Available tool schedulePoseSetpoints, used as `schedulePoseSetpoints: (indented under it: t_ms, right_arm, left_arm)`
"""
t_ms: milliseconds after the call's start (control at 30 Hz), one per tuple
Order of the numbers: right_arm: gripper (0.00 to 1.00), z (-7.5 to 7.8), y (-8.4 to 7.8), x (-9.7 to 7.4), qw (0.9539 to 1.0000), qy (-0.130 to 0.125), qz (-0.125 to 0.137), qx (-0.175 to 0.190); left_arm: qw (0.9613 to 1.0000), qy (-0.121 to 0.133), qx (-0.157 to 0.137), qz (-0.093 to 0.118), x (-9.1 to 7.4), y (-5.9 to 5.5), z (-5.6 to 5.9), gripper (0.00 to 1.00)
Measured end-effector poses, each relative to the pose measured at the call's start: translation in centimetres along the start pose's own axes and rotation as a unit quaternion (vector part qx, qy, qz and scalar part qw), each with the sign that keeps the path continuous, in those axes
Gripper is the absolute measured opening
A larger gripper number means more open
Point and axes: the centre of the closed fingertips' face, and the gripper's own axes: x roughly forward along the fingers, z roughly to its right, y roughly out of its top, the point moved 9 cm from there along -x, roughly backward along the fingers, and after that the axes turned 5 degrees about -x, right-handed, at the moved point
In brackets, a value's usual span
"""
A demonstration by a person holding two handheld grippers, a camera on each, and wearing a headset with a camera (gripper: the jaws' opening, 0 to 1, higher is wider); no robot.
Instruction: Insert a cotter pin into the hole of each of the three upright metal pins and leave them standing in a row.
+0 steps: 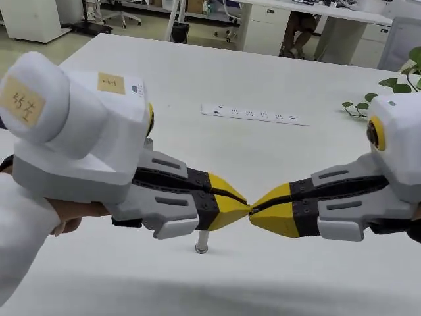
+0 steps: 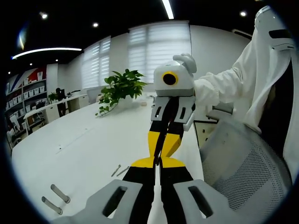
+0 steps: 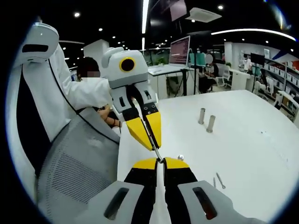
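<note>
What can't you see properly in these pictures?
- Head view: the metal pin is half hidden under the left hand-held gripper.
- Right gripper view: anything between the touching tips is too thin to name.
- Head view: the plant is cut off by the right edge.

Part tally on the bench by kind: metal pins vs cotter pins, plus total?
Metal pins: 3. Two stand side by side and one stands below the gripper tips.
Loose cotter pins: 2, lying on the table.
Held cotter pin: 1, a thin piece pinched between the tips of the left gripper and the right gripper.
Total: 6
</note>
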Motion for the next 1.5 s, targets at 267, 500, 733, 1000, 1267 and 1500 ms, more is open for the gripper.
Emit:
schedulePoseSetpoints:
  t_ms: [267,500,733,1000,1267,1500]
  right_arm:
    - [0.0,-0.1,0.0,0.0,0.9996,0.0,-0.004,-0.03]
    - [0.0,-0.1,0.0,0.2,0.9985,-0.006,-0.015,-0.053]
    - [0.0,0.2,0.3,0.3,0.9968,-0.022,-0.025,-0.073]
    - [0.0,1.4,-0.6,0.8,0.9938,-0.045,-0.066,-0.077]
    - [0.0,2.3,-2.9,1.8,0.9884,-0.061,-0.127,-0.056]
    - [0.0,2.5,-4.0,2.9,0.9868,-0.043,-0.149,-0.045]
  left_arm:
    - [0.9999,-0.002,0.005,-0.011,-0.1,-0.3,0.1,0.0]
    - [0.9997,0.001,0.016,-0.02,0.0,-0.5,0.0,0.0]
    - [0.9964,0.024,0.08,-0.017,-0.1,-0.7,-0.5,0.08]
    - [0.9965,0.047,0.053,-0.044,0.1,-2.2,-1.9,0.33]
    - [0.9939,0.064,0.023,-0.087,0.5,-4.5,-3.6,0.34]
    - [0.992,0.07,0.018,-0.103,0.6,-5.5,-4.7,0.33]
